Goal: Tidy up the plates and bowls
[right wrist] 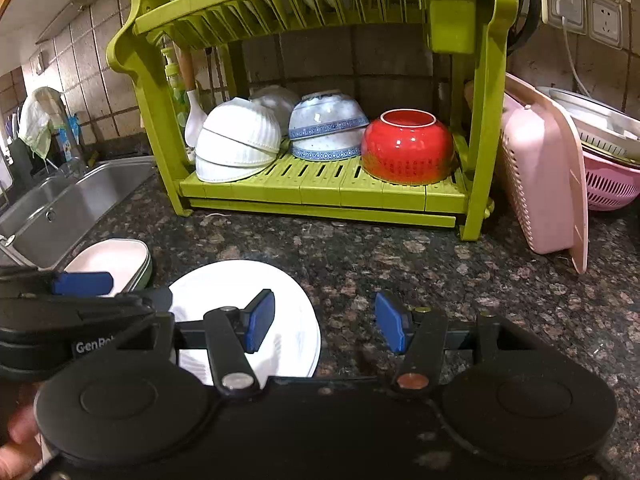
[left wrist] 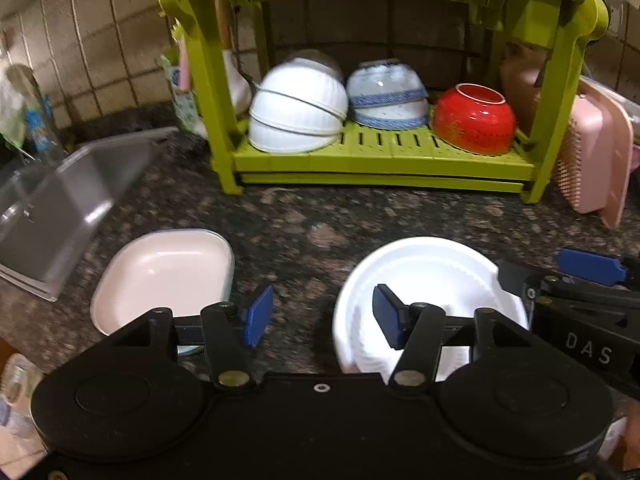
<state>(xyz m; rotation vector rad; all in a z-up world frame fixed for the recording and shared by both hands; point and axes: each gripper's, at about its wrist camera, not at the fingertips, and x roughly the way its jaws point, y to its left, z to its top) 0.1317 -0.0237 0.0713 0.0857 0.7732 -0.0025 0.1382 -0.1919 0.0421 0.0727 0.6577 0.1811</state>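
Both tongs — left [left wrist: 322, 322], right [right wrist: 325, 322] — apart, white plate [right wrist: 296, 304] partly hidden, rack [left wrist: 384, 160] top cropped.

White letters "DAS" mark the right hand-held gripper [left wrist: 576, 276]; "GenRo" marks the left hand-held gripper [right wrist: 80, 284].

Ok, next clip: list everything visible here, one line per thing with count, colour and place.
Plastic dish rack: one, lime green, back of counter.
Ribbed bowls: stack, count unclear, white, upside down on the rack's lower shelf, left.
Patterned bowls: two, blue and white, upside down, shelf centre.
Glossy bowl: one, red, upside down, shelf right.
Round plate: white, front of speckled granite counter.
Square dish: pale pink, left of the plate.
Steel sink: one, left.
Plastic basket: pink, leaning right of rack.
Left hand-held gripper: open, above counter.
Right hand-held gripper: open.
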